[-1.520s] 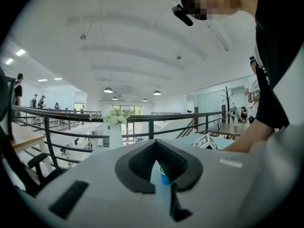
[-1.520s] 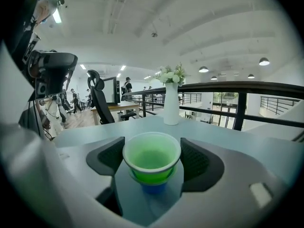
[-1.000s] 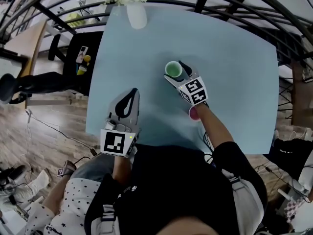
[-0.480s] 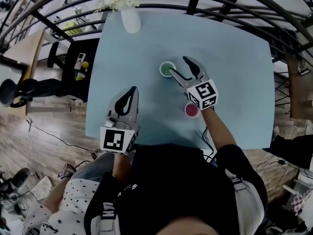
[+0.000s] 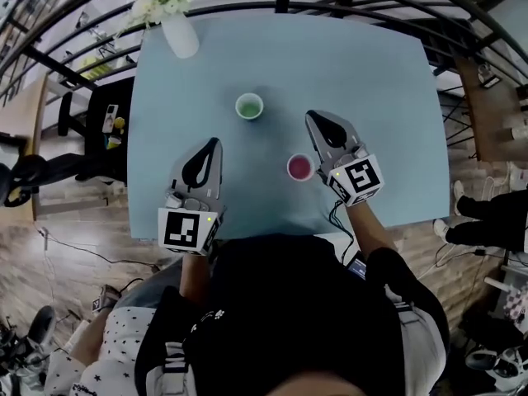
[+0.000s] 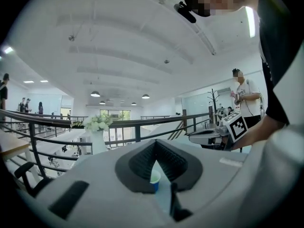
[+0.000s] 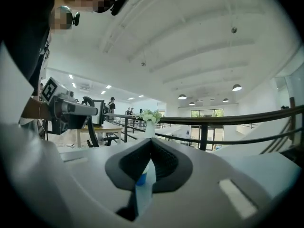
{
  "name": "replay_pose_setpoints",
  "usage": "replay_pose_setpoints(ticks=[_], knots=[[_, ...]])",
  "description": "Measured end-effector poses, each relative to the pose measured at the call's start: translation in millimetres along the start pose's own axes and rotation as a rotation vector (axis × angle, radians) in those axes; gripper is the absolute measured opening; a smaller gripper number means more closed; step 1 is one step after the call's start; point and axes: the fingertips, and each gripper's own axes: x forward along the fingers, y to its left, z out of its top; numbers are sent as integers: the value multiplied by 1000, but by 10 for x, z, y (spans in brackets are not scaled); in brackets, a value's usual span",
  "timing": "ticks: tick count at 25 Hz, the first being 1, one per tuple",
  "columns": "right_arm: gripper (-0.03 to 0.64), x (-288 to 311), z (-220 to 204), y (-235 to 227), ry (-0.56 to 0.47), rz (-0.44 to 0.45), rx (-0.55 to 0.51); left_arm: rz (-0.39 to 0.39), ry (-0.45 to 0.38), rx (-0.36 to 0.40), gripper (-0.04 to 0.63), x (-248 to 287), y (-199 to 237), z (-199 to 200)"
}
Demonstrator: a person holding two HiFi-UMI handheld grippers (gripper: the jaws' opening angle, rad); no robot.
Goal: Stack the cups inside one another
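Claws both empty: our left gripper (image 5: 213, 143) sits closed at seven o'clock of green cup (image 5: 249, 106), right gripper (image 5: 314, 117) just closed at one o'clock of pink cup (image 5: 299, 168).

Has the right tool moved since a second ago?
Yes. The right tool pulled back from the green cup toward the near edge of the table, beside the pink cup; its jaws just closed empty.

Wears blk tee (image 5: 289, 304) (short slvs).
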Motion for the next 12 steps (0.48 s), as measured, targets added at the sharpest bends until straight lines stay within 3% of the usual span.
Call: replay_pose_setpoints(ticks=[6, 12], knots=[[11, -514, -315, -3, 42, -45, 30, -38, 15, 7, -6, 96, -201, -19], [80, -840, -594, 186, 73, -35, 43, -60, -1, 17, -6, 132, -265, -53]])
